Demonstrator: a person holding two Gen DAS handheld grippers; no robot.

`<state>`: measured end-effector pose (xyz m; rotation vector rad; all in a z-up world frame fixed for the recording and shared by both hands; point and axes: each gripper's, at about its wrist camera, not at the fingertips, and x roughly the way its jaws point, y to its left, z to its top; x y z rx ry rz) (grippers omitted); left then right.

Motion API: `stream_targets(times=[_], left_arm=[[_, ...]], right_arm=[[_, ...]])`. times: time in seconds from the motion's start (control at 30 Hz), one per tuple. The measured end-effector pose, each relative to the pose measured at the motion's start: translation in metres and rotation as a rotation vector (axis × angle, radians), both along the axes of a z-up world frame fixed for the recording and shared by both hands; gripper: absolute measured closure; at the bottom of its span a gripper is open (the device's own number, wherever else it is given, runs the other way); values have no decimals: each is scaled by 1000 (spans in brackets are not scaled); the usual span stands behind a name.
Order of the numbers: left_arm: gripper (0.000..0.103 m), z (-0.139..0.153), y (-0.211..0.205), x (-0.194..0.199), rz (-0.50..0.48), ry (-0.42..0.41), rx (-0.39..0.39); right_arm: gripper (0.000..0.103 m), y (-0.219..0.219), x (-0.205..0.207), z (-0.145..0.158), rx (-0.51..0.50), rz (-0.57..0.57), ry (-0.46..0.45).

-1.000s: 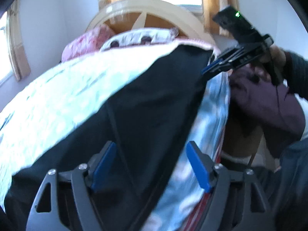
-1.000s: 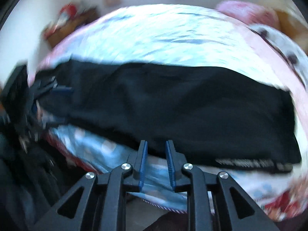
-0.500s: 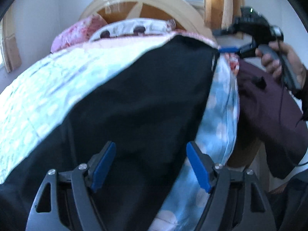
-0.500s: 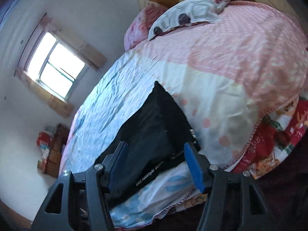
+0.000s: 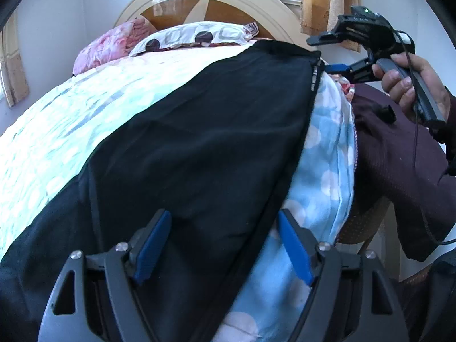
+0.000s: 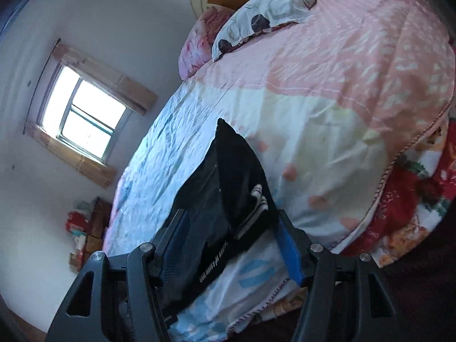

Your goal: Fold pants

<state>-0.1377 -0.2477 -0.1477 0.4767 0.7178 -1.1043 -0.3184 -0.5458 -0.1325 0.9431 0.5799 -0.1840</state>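
- Between the spread blue pads of the left gripper [image 5: 223, 249] lay the black pants [image 5: 199, 148], stretched away from the tool across the bed toward the headboard [image 5: 216, 2].
- The left gripper was wide apart, grasping nothing; the cloth ran under and between its two fingers, and the right-hand pad sat over the blue dotted sheet [image 5: 327, 176] at the bed's edge.
- Far ahead and to the right of that tool, the right gripper [image 5: 330, 67] was in sight, its blue tip touching the far corner of the pants, held by the right hand [image 5: 410, 85].
- Out beyond the pants, ahead of the left tool, a patterned pillow [image 5: 196, 38] and a pink pillow [image 5: 105, 47] leaned at the headboard.
- From the right wrist view, the right gripper [image 6: 233, 246] stood with its fingers apart, the waistband end of the pants [image 6: 230, 188] bunched between them and its white lettering showing.
- Whether either pad actually pressed the cloth there, I cannot tell; the gap looked wide and unclenched.
- Ahead of the right tool spread the pink and white quilt [image 6: 327, 99]; off to its left sat a window [image 6: 85, 116] and some boxes [image 6: 85, 228] against the wall.
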Motion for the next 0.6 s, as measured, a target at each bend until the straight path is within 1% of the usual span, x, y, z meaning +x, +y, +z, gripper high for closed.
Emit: stream_targets(times=[0.1, 0.13, 0.2, 0.27, 0.33, 0.4, 0.5, 0.53, 0.57, 0.6], left_arm=[[24, 8, 1, 2, 2, 16, -31], [24, 12, -1, 4, -1, 31, -50], [24, 16, -7, 6, -4, 32, -61], [24, 16, -16, 8, -10, 19, -56], [24, 14, -22, 9, -13, 16, -48], [24, 12, -26, 7, -22, 22, -48], [24, 8, -31, 5, -35, 32, -32], [20, 6, -33, 3, -40, 35, -25], [18, 3, -35, 0, -47, 24, -20], [13, 2, -36, -2, -52, 18, -18]], right_arm=[[41, 2, -6, 10, -30, -2, -16], [41, 2, -6, 11, -37, 2, -20], [41, 0, -3, 10, -42, 11, -16], [41, -3, 0, 11, -53, 8, -32], [41, -7, 7, 4, -35, 11, -14], [41, -7, 11, 0, -8, 27, -33], [41, 6, 17, 2, -6, 92, -97], [41, 11, 20, 3, -34, 93, -78], [41, 15, 26, 0, -68, 74, -25], [44, 13, 29, -4, -55, 61, -20]])
